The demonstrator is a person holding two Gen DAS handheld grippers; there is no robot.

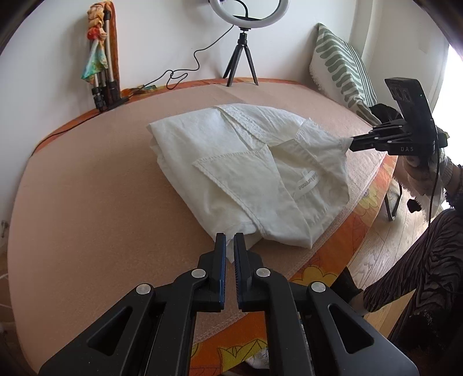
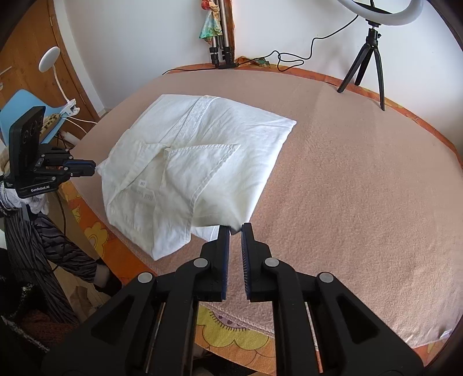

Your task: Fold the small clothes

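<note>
My left gripper point(image 1: 229, 235) pinches a corner of the white shirt point(image 1: 231, 173), its fingers nearly together with a sliver of cloth between them. My right gripper point(image 2: 235, 227) nips the opposite corner the same way; from the left wrist view that tool point(image 1: 351, 143) shows side-on, the cloth pulled to a point into its tips.

The shirt lies partly folded just ahead of both tools on the peach blanket point(image 1: 86, 202), collar flaps open toward me. A label point(image 1: 307, 182) inside the neck carries print I can only half read. How many layers sit underneath is hidden by the top fold.

Beyond the shirt, a ring light point(image 1: 249, 13) on a small black tripod point(image 1: 241, 60) is cut off at the top edge. Folded stands with a coloured scarf point(image 1: 97, 43) lean on the wall. A striped cushion point(image 1: 341, 66) sits off to the right of my left tool. The orange flowered cloth point(image 1: 361, 208) under the blanket shows only at the rim.
</note>
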